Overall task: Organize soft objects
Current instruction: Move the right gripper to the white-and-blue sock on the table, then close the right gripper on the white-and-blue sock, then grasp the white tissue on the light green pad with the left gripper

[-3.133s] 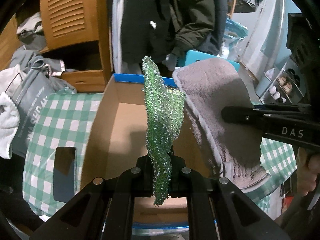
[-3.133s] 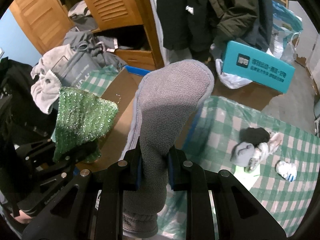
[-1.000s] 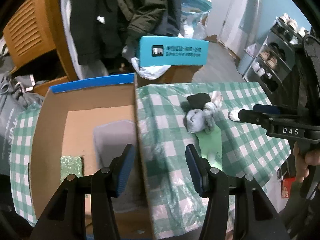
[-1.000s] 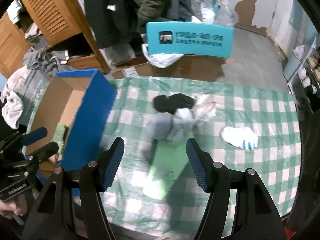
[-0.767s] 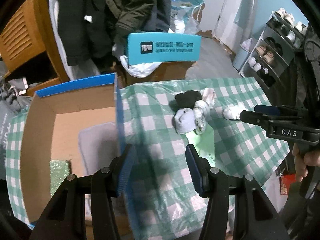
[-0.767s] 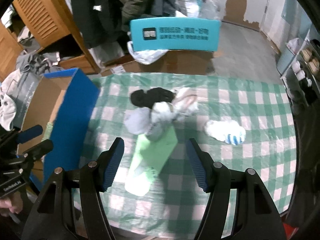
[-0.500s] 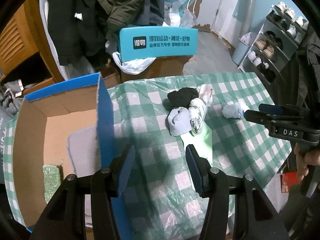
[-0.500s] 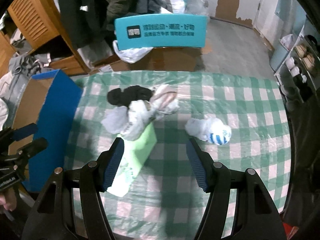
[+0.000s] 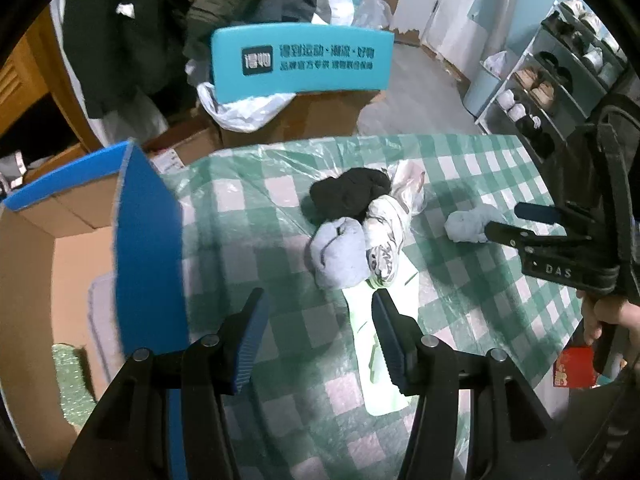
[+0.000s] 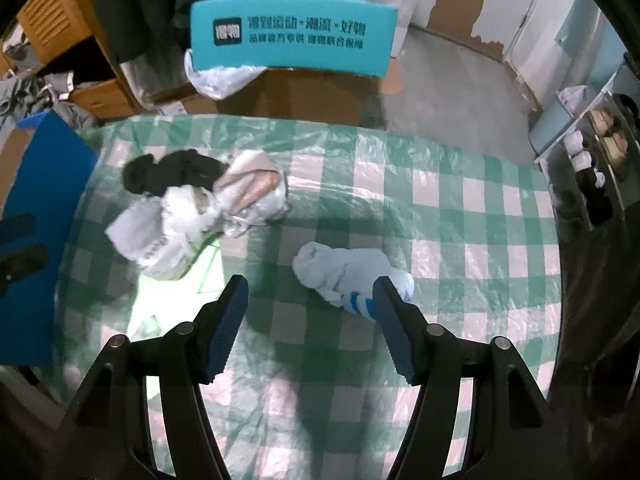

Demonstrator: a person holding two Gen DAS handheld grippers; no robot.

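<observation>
Cardboard box (image 9: 148, 240): cut off by the left edge; its blue wall is motion-blurred.
Gray cloth (image 9: 102, 320): mostly hidden behind that wall.
Green sheet (image 10: 176, 284): far end covered by the sock pile (image 10: 192, 216), which is blurred.
White sock (image 10: 348, 272): near end behind a right fingertip (image 10: 390, 320).

Probably a lived-in home entryway or storage room: coats (image 9: 168, 12) are hanging by a wooden louvred wardrobe (image 10: 56, 20), a shoe rack (image 9: 560, 80) is standing alongside, a checked cloth covering the table (image 10: 460, 208).
</observation>
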